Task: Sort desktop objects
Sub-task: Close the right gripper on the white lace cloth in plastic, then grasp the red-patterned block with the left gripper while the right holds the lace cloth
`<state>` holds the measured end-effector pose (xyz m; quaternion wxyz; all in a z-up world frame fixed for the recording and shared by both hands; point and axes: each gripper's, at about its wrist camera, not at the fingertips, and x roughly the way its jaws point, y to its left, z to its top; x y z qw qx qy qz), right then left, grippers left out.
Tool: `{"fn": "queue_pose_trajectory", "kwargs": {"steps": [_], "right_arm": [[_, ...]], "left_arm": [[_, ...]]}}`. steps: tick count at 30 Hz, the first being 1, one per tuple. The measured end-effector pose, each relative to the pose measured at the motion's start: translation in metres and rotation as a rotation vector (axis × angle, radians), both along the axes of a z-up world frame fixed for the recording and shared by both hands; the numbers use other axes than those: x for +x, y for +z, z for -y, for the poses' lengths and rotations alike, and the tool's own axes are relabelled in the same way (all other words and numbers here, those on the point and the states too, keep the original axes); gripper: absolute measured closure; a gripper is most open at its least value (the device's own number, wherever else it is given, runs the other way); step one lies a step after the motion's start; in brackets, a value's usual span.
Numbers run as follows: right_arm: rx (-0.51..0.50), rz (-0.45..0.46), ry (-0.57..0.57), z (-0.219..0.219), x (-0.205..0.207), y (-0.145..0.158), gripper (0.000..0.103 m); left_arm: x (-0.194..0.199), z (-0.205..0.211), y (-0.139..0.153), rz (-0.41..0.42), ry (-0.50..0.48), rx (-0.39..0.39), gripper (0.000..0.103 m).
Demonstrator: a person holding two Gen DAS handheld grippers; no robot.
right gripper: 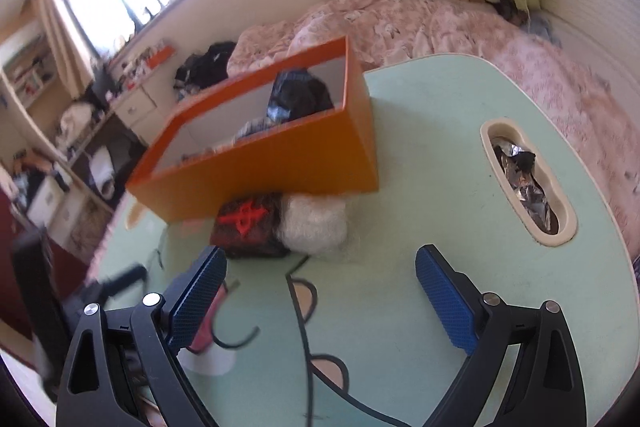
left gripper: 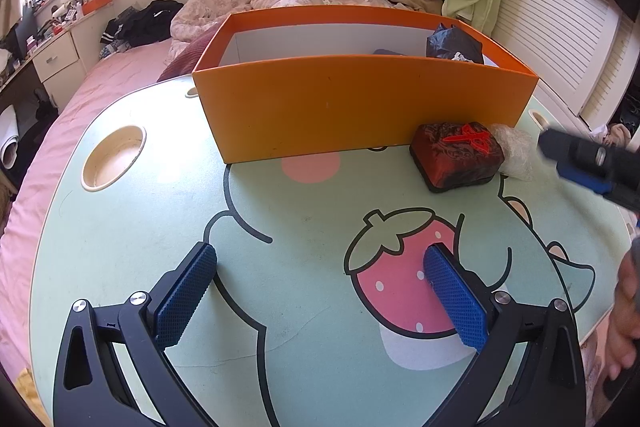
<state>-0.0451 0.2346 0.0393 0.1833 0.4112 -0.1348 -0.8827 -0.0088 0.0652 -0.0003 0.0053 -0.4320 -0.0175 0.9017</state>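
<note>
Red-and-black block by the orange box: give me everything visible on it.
The red-and-black block is a rounded, marbled rectangular lump on a black base, with a raised red symbol on top. It lies flat on the green table, just before the orange box, with a crumpled clear plastic wad against its right side. Neither gripper touches it.

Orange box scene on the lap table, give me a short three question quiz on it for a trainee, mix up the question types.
1. True or false: the dark red block lies inside the orange box.
2. Multiple choice: what sits right beside the block, on its right in the left wrist view? A) a clear crumpled plastic wad B) a mug C) a book
3. Fill in: both the left gripper and the right gripper are ____ and hold nothing.

Key: 1 false, it lies on the green table in front of the box. 2 A. 3 open.
</note>
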Motion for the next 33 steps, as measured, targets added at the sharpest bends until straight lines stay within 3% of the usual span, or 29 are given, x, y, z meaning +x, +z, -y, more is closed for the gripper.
{"fn": "queue_pose_trajectory", "kwargs": {"steps": [2, 5, 10, 14, 16, 17, 22, 28, 33], "right_arm": [[-0.023, -0.02, -0.01, -0.001, -0.004, 0.012, 0.007], [0.021, -0.062, -0.015, 0.007, -0.01, 0.022, 0.008], [0.05, -0.009, -0.01, 0.015, -0.03, 0.003, 0.033], [0.098, -0.007, -0.002, 0.019, -0.034, -0.005, 0.039], [0.14, -0.021, 0.028, 0.025, -0.032, -0.006, 0.064], [0.15, -0.024, 0.044, 0.028, -0.03, -0.007, 0.069], [0.115, -0.055, 0.061, 0.028, -0.022, -0.008, 0.07], [-0.013, -0.21, 0.038, 0.009, 0.0, 0.008, 0.07], [-0.019, -0.187, 0.033, 0.011, -0.005, 0.007, 0.07]], "left_arm": [[0.0, 0.0, 0.0, 0.0, 0.0, 0.0, 0.0], [0.0, 0.0, 0.0, 0.0, 0.0, 0.0, 0.0], [0.0, -0.001, 0.0, 0.0, 0.0, 0.0, 0.0], [0.001, 0.0, -0.001, -0.001, -0.004, -0.006, 0.0], [0.0, 0.0, -0.001, -0.001, -0.005, -0.007, 0.0], [0.0, 0.0, -0.001, -0.001, -0.006, -0.008, 0.0], [0.001, 0.0, -0.002, -0.003, -0.002, -0.013, 0.0], [0.001, 0.0, -0.001, 0.001, -0.002, -0.018, 0.0], [0.003, 0.001, 0.0, 0.01, -0.039, -0.028, 0.0]]}}
